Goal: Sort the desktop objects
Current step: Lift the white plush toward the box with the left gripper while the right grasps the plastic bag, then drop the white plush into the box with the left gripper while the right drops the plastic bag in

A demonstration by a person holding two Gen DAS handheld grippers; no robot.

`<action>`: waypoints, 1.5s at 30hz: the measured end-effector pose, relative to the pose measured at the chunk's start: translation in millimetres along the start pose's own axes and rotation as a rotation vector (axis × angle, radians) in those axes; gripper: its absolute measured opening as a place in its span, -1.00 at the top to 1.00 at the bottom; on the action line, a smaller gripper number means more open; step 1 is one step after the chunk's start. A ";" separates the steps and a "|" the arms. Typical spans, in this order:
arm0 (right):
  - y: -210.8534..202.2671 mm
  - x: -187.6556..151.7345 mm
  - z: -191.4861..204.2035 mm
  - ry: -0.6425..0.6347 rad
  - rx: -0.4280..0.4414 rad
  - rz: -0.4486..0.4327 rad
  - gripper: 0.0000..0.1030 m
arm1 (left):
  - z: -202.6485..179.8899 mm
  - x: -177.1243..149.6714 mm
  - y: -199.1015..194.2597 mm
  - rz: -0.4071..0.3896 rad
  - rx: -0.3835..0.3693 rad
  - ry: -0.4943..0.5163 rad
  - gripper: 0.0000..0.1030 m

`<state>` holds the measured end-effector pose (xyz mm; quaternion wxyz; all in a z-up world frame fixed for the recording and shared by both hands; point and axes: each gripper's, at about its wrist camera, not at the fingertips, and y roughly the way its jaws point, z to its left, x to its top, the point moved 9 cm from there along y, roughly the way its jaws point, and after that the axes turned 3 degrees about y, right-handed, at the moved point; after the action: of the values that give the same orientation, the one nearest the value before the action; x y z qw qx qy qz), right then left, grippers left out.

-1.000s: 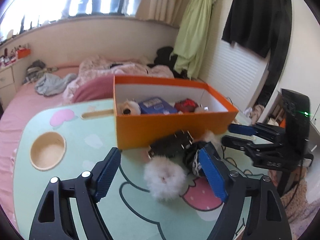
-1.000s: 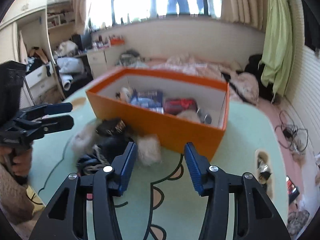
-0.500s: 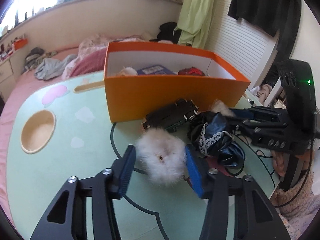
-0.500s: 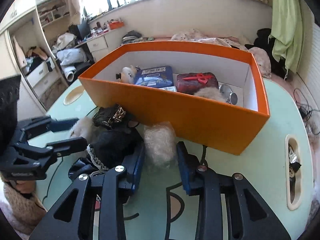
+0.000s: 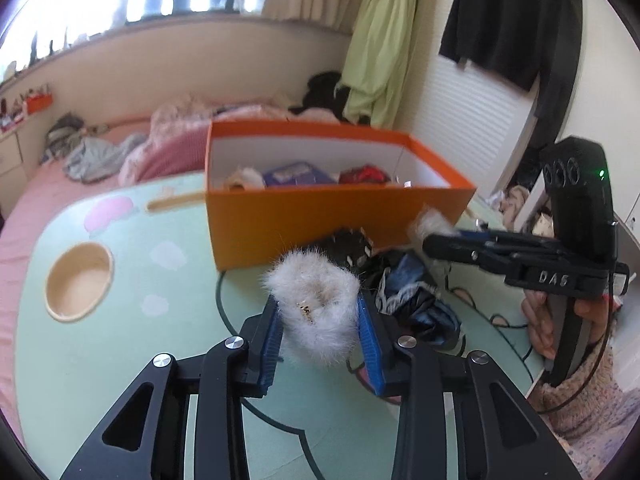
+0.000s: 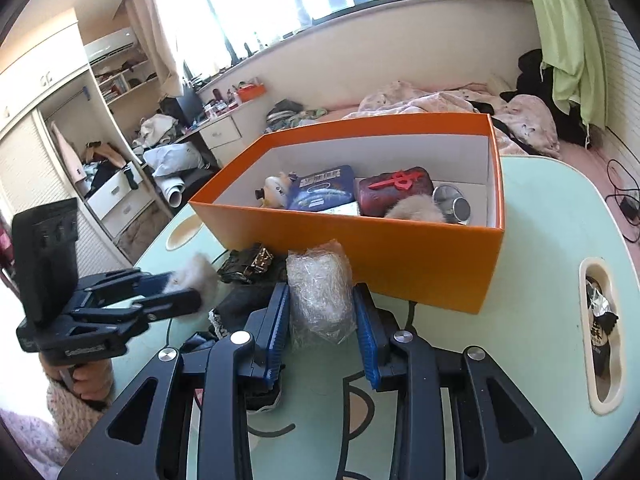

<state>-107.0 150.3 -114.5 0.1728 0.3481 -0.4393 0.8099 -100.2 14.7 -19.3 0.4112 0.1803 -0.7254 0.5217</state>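
**Two hand-held grippers squeezing two soft things by the orange box**

The left hand-held gripper (image 5: 320,332) is closing its blue pads on a white fluffy ball (image 5: 314,308), and the fluff is bulging out between them. The right hand-held gripper (image 6: 322,328) is clamping a crinkly clear bag (image 6: 320,296) with something pale inside. Both things are sitting just in front of the orange box (image 6: 360,256).

The box is open on top and white inside. In it are lying a small white toy (image 6: 276,192), a blue book (image 6: 324,192), a dark red pouch (image 6: 394,188) with a red mark, a beige fluffy ball (image 6: 416,210) and a shiny round tin (image 6: 454,206).

Between the two grippers a heap is lying on the desk (image 6: 560,240): a black clip with gold bits (image 6: 248,266) touching the box wall, and a dark bunched cloth with lace (image 5: 416,300) beside it. A hand (image 5: 540,316) in a woolly sleeve is holding the right gripper's handle.

The desk is pale green with a cartoon drawing, a round cup hole (image 5: 78,282) and a long slot (image 6: 602,336) with small stuff in it. Behind it is standing a pink bed (image 5: 48,184) with crumpled clothes. A green cloth (image 5: 380,40) and a black top (image 5: 508,20) are hanging by the wall, under bright windows.
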 end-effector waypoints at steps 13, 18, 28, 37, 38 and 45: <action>4.7 1.9 3.1 -0.003 0.004 0.002 0.35 | -6.2 104.7 -5.1 -0.085 0.071 0.043 0.34; 4.6 2.4 2.5 0.001 0.006 -0.002 0.35 | 4.5 133.1 32.3 -0.059 0.095 0.004 0.34; -20.9 13.7 11.1 -0.021 0.048 -0.152 0.35 | 21.5 104.6 64.5 -0.025 0.120 -0.034 0.34; -13.6 87.2 -12.6 0.009 -0.175 -0.185 0.35 | 21.5 102.6 66.9 -0.029 0.135 -0.018 0.34; -6.6 92.2 -15.6 0.005 -0.192 -0.169 0.35 | 21.9 102.1 67.0 -0.029 0.139 -0.017 0.34; 23.2 90.9 -40.4 0.066 -0.149 -0.137 0.07 | 23.3 100.1 65.1 -0.040 0.118 -0.039 0.01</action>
<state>-200.7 168.7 -78.2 0.2672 0.3367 -0.4676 0.7724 -214.4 35.9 16.8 0.3962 0.2288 -0.6976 0.5514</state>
